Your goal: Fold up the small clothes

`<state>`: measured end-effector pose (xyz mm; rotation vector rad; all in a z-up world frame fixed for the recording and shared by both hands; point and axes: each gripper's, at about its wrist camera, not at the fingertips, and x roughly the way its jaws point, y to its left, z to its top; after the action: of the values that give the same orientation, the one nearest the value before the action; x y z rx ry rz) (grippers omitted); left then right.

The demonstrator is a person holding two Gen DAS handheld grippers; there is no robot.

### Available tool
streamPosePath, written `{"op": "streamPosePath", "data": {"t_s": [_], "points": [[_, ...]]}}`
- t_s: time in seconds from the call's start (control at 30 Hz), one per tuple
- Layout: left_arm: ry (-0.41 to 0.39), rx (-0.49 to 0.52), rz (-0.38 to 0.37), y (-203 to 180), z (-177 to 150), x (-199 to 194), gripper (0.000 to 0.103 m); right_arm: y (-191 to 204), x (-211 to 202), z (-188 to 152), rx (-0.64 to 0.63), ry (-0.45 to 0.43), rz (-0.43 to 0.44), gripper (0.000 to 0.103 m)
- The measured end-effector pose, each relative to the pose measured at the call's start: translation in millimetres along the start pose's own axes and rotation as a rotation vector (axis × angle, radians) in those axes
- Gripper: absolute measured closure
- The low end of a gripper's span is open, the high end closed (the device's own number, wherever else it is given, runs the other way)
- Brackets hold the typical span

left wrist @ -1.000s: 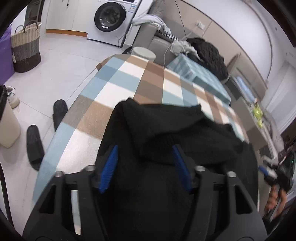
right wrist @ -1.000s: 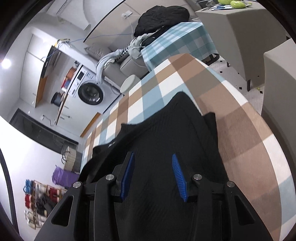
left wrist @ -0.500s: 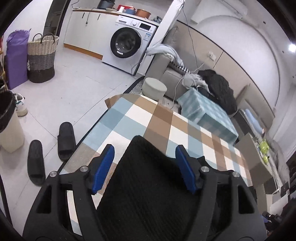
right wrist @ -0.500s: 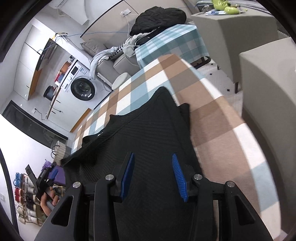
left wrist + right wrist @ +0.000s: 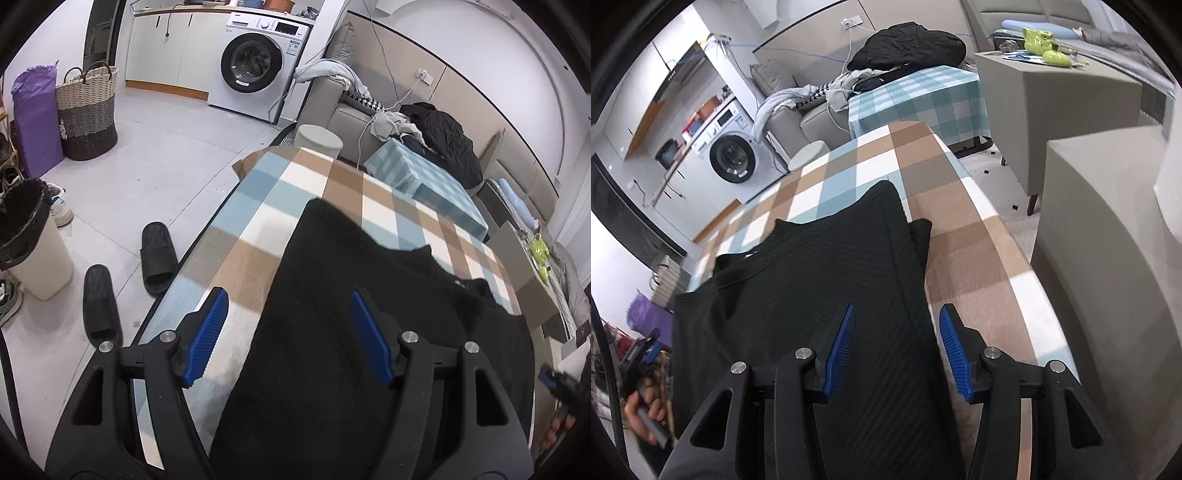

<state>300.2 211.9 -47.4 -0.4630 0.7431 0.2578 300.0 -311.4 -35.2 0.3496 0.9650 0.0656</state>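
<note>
Black ribbed garment (image 5: 354, 332) lies flat on the desk (image 5: 258, 236), which has a brown/blue/white check cloth; sides look folded in, so it runs as a long strip w/ one narrow end pointing toward the far desk edge. In the right wrist view a neckline shows at the garment's left side and a second layer peeks out along its right edge.

Left tool (image 5: 288, 332): jaws have just been opening, now spread wide. Blue pads not pressing anything; left pad over bare cloth, right pad over the garment, fabric edge between them. Nothing gripped.

Right tool (image 5: 895, 350): jaws have just been opening a bit, also parted. Garment's right edge runs between the pads, left pad over fabric, right pad over the check cloth. No grip.

Bkgd: washing machine (image 5: 258, 66), woven basket (image 5: 86, 110), two black slippers (image 5: 159, 254) on the floor left of the desk, bin w/ black liner (image 5: 29, 236), grey sofa w/ clothes piled on it.
</note>
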Motion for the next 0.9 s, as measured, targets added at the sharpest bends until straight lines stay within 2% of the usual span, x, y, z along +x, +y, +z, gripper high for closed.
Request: {"op": "streamPosePath", "data": {"t_s": [0.17,0.27,0.43,0.5,0.53,0.57,0.6,0.67,0.73,0.83,0.9], "points": [[0.016,0.040,0.015,2,-18,-14,0.037,7,31,37,0.024,-0.010,0.023,0.054],[0.030,0.068,0.019,1,-27,-20,0.037,12,52,62,0.044,-0.009,-0.007,0.054],[0.044,0.084,0.019,-1,-32,-19,0.037,26,94,78,-0.062,0.042,-0.112,0.054],[0.049,0.087,0.019,-3,-31,-18,0.037,29,101,78,-0.097,0.037,-0.124,0.064],[0.051,0.089,0.020,-3,-31,-17,0.037,33,98,77,-0.135,0.010,-0.120,0.087],[0.053,0.089,0.021,-4,-31,-15,0.037,36,93,77,-0.160,-0.018,-0.099,0.098],[0.054,0.089,0.021,-4,-31,-15,0.037,37,84,76,-0.166,-0.065,-0.070,0.098],[0.056,0.088,0.023,-4,-32,-13,0.037,32,57,76,-0.139,-0.193,0.044,0.099],[0.060,0.084,0.022,-4,-31,-9,0.037,25,46,80,-0.092,-0.242,0.012,0.099],[0.066,0.073,0.025,-2,-29,-7,0.037,19,56,86,-0.055,-0.184,-0.013,0.098],[0.069,0.067,0.028,-1,-29,-7,0.037,20,67,87,-0.072,-0.125,-0.059,0.094]]}}
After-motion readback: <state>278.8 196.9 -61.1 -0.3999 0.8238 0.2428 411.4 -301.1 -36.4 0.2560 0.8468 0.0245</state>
